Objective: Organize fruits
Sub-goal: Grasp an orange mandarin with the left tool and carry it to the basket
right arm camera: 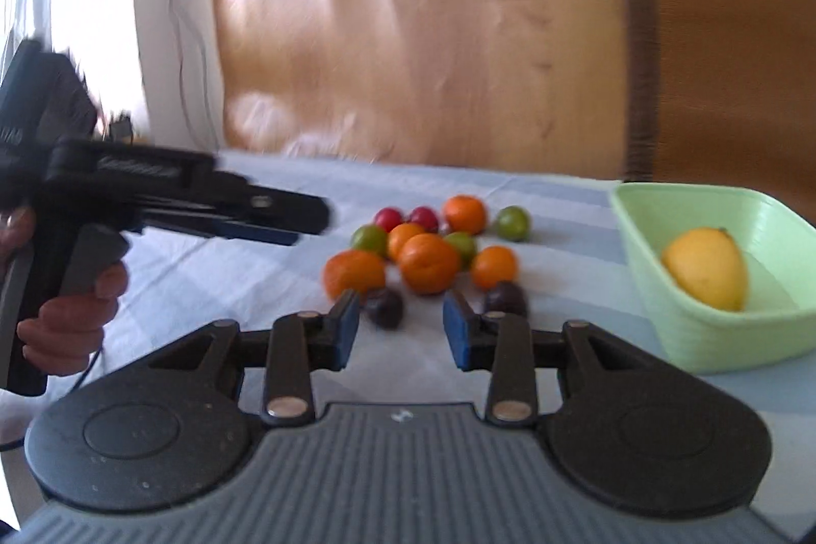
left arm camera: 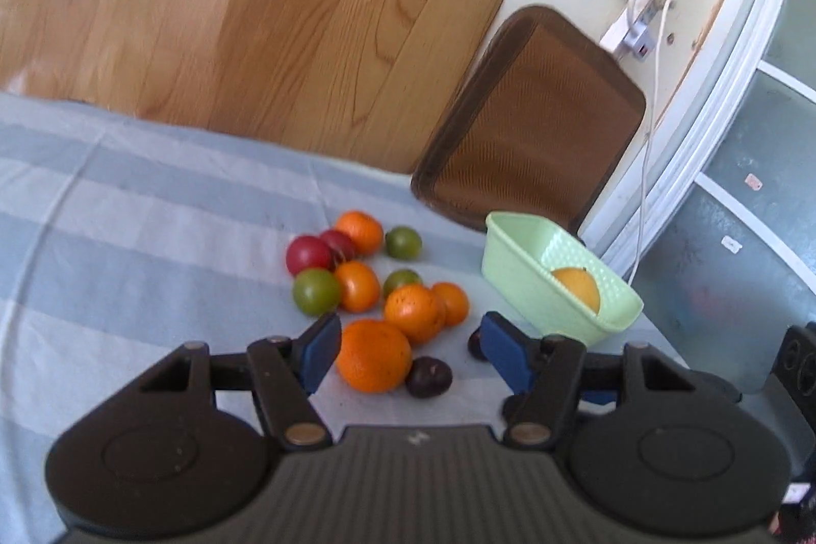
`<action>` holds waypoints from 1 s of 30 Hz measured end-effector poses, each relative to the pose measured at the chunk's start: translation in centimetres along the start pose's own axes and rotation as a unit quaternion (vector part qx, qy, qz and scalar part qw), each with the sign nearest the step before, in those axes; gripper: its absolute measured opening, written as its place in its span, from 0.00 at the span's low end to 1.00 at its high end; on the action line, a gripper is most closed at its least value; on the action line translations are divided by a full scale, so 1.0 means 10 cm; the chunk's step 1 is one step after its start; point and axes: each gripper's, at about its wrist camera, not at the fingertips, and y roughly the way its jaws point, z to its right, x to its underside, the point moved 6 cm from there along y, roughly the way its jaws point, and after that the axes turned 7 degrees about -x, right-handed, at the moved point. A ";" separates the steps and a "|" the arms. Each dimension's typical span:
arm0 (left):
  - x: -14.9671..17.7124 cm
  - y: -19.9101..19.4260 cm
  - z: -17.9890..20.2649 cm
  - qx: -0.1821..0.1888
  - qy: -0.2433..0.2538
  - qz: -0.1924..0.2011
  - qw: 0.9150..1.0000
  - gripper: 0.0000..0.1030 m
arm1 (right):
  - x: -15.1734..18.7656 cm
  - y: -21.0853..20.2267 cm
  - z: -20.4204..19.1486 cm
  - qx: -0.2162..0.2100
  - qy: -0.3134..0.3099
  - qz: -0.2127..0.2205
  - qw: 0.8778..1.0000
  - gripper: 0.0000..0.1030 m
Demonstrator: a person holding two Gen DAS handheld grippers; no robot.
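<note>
i see my left hand-held gripper (left arm camera: 408, 353) standing released, its blue pads either side of the nearest orange (left arm camera: 374, 355) without pressing it. my right hand-held gripper (right arm camera: 400, 330) is also released, gripping nothing, just short of the fruit pile (right arm camera: 428, 245) on the striped counter (left arm camera: 127, 238). a yellow lemon (right arm camera: 706, 267) lies inside the green basket (right arm camera: 714, 335) right of the pile.

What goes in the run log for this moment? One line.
left gripper: open, empty | right gripper: open, empty | basket: one lemon | other fruit: on cloth

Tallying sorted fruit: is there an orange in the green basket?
No, the basket holds only one yellow lemon; the oranges lie on the cloth.
</note>
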 end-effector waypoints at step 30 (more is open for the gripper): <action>-0.63 0.73 1.40 0.098 0.030 -0.040 0.994 0.39 | 0.08 -1.04 1.17 0.177 0.075 0.108 0.975 0.24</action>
